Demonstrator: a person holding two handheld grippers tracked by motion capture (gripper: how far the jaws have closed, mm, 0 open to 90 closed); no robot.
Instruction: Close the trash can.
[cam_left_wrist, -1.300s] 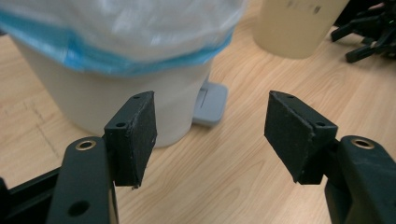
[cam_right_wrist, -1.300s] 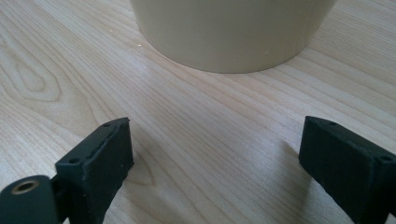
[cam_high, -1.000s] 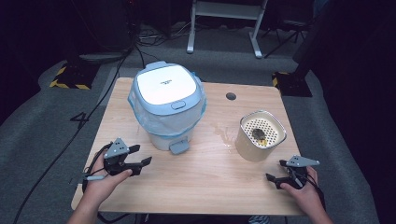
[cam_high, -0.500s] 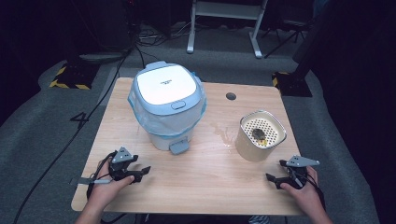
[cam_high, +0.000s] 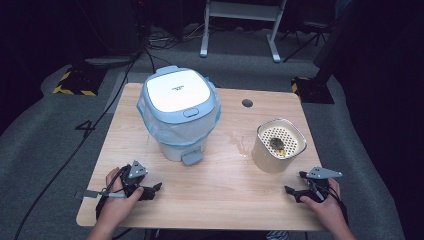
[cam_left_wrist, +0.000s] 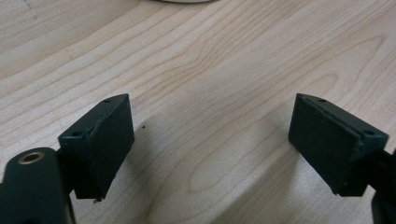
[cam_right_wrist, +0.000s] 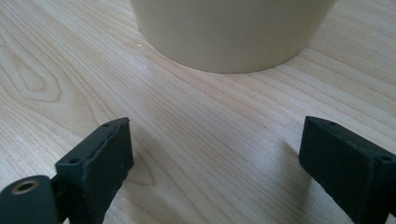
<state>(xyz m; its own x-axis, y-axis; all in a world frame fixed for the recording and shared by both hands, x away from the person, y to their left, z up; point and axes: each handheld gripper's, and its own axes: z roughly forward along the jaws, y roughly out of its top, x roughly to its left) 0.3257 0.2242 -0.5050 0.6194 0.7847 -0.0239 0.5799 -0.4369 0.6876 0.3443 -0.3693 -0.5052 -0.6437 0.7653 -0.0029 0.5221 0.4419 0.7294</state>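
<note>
High view, table: a light wooden table (cam_high: 215, 195) with a small round dark hole (cam_high: 247, 103) near its far edge, standing on grey carpet among dark stands and cables.
High view, bin: a white-and-pale-blue pedal bin with a closed lid and a blue plastic liner (cam_high: 179, 115) stands left of the middle, its pedal toward the person.
High view, canister: a cream round canister with a perforated insert (cam_high: 278, 145) stands right of the middle, well apart from the bin; something small and dark lies on the insert, too small to name.
High view, left gripper: the black left gripper (cam_high: 150, 190) lies low at the near left corner in the person's left hand (cam_high: 117, 200), jaws pointing toward the table's middle, a grey plate on top and a cable trailing off the left edge.
High view, right gripper: the black right gripper (cam_high: 295, 192) sits at the near right corner in the right hand (cam_high: 325, 200), just nearer the person than the canister.
Left gripper view: the left gripper (cam_left_wrist: 210, 140) has its two black jaws spread wide with only bare wood grain between them; a sliver of a pale rounded base (cam_left_wrist: 180, 1) shows at the top edge.
Right gripper view: the right gripper (cam_right_wrist: 215, 163) is also released, jaws far apart and gripping nothing; the canister's cream wall (cam_right_wrist: 233, 32) stands near, ahead of the jaws, not touching them.
</note>
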